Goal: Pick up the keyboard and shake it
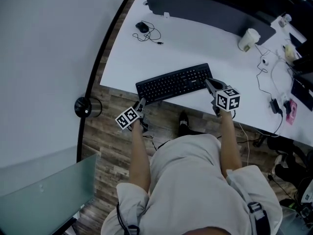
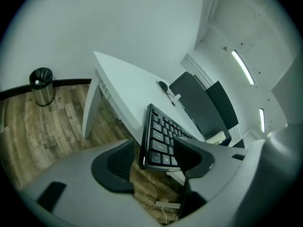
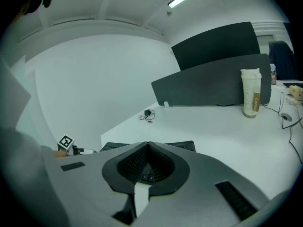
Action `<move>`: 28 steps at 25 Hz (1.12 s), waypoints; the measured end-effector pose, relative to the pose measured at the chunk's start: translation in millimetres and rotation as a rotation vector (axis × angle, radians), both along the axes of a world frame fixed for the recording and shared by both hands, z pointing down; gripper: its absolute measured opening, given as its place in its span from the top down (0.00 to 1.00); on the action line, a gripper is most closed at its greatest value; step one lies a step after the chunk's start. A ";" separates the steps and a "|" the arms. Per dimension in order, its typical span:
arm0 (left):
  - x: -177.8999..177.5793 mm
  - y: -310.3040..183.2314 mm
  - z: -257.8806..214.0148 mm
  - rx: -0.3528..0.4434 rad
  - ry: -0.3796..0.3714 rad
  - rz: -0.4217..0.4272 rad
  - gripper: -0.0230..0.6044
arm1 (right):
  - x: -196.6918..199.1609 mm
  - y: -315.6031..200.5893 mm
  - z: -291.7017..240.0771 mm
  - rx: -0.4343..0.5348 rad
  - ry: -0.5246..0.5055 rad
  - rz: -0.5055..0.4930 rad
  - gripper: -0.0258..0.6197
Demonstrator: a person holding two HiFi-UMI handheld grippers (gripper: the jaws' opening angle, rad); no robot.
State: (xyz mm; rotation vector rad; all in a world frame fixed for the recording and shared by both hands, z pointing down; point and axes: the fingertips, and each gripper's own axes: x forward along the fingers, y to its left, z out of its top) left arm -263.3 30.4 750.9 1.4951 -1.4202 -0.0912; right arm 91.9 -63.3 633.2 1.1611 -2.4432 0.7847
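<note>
The keyboard (image 1: 174, 83) is laid flat at the front edge of the white desk (image 1: 215, 43). Its left end is framed by the parted jaws of the left gripper (image 2: 154, 162), apparently untouched. The right gripper (image 1: 210, 83) is held clenched and empty over the right end. A paper cup (image 1: 248, 39) is stood on the desk and a bin (image 1: 84, 106) on the floor; the contents of both are hidden.

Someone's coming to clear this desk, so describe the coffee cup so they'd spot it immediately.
Find the white desk and follow the long dark divider panel along its far edge toward its right end. The coffee cup stands upright just in front of that end. It is the only tall, pale thing there; everything around it lies low and flat.
</note>
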 end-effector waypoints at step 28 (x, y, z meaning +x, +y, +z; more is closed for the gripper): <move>-2.6 -3.1 32.7 -0.003 0.143 -0.113 0.52 | 41.3 -87.1 101.1 -0.196 0.059 -0.074 0.89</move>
